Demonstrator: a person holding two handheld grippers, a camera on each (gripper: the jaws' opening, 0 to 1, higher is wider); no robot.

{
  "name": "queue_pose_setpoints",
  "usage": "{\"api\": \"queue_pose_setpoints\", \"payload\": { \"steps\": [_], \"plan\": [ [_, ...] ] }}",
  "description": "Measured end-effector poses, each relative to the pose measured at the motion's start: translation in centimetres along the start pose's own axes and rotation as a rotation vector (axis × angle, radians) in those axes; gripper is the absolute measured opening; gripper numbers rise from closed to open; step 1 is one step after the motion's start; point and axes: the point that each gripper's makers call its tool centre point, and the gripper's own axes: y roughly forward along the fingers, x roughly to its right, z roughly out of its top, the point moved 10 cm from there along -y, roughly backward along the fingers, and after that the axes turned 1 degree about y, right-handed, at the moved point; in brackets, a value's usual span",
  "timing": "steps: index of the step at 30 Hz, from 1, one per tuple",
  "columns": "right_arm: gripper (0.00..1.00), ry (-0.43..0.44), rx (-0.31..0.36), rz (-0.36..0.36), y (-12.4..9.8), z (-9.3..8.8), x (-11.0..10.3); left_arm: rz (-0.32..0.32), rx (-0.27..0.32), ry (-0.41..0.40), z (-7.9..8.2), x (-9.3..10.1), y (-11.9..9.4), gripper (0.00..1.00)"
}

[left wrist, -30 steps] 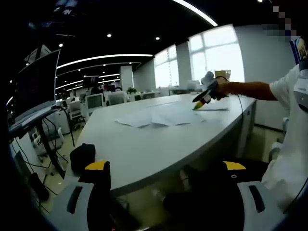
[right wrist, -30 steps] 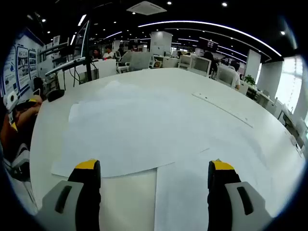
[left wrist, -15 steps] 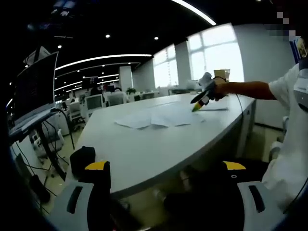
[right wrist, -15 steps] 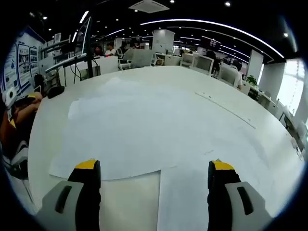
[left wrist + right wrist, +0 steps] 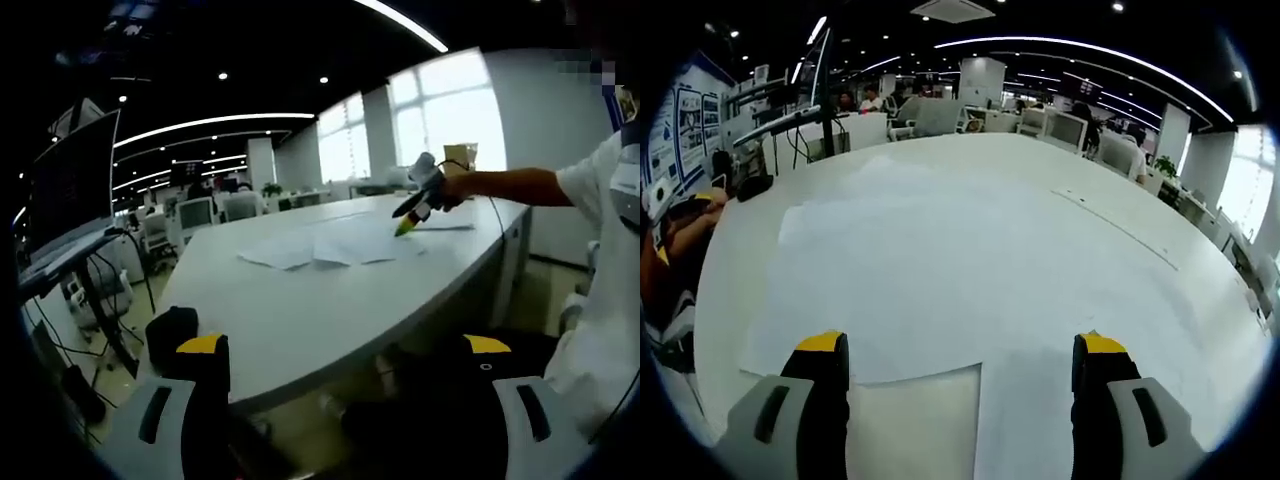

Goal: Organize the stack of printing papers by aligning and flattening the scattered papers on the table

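Observation:
Several white sheets of paper [image 5: 940, 270] lie spread and overlapping on the white table [image 5: 970, 160]; in the left gripper view the same papers [image 5: 330, 245] sit far off on the table [image 5: 300, 310]. My right gripper [image 5: 958, 375] hangs open just above the near edges of the sheets, nothing between its yellow-tipped fingers [image 5: 822, 345]. In the left gripper view that right gripper [image 5: 412, 205] shows held in a person's hand over the papers. My left gripper [image 5: 345, 350] is open, low beside the table's end, far from the papers.
A dark monitor on a stand [image 5: 70, 190] rises at the left. A black stool [image 5: 170, 325] stands by the table end. Office desks, chairs and people [image 5: 940, 115] fill the background. The person's white shirt [image 5: 610, 300] is at the right.
The right gripper has crept forward over the papers, whose near edges now lie closer to its fingers. The left gripper has held still.

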Motion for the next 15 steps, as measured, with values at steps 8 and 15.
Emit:
{"api": "queue_pose_setpoints", "payload": {
  "steps": [8, 15],
  "plan": [
    [0.87, -0.006, -0.005, -0.002, 0.49, 0.71, -0.22, 0.003, -0.004, 0.001, -0.03, -0.08, -0.05, 0.97],
    [0.88, -0.012, -0.017, 0.003, 0.98, 0.99, -0.60, 0.002, -0.003, 0.001, -0.04, 0.01, -0.21, 0.97]
  ]
}}
